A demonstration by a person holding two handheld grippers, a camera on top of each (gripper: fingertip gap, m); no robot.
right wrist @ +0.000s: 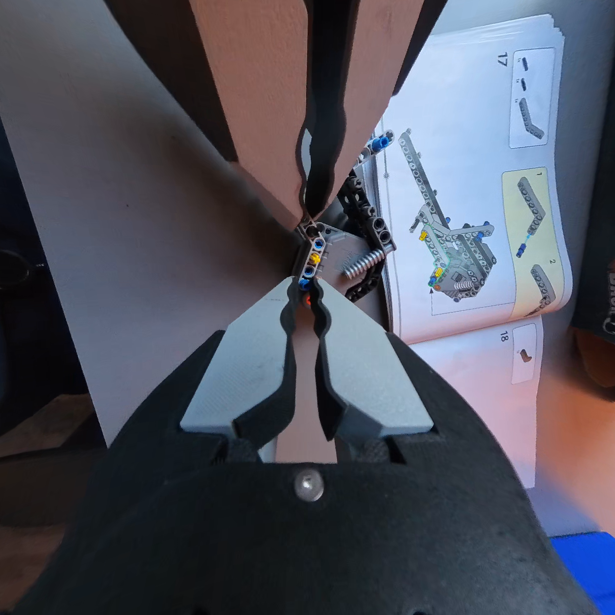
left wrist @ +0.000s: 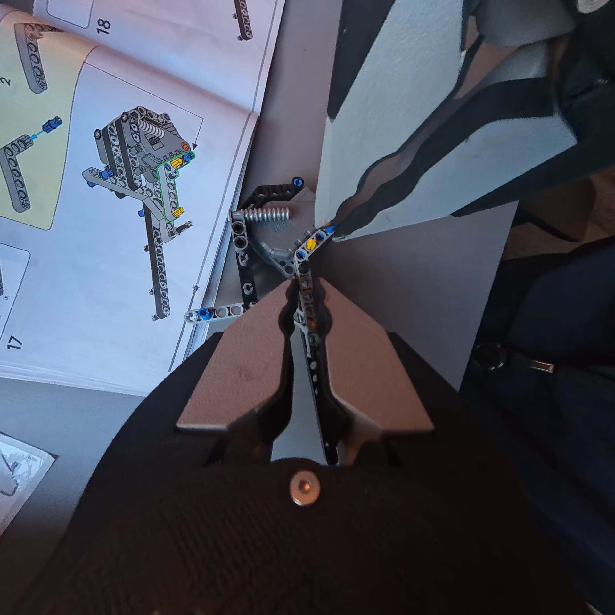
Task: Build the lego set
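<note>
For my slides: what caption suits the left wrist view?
Both grippers pinch a grey-and-black beam Lego assembly beside the open instruction booklet.

1. The left gripper had tan fingers with black wavy pads.
2. The right gripper had pale grey fingers, pads also black and wavy.
3. The model was grey and black, with blue and yellow pins and a silver ribbed spring.
4. The booklet was white with a pale yellow panel.
5. The table was plain grey.
</note>
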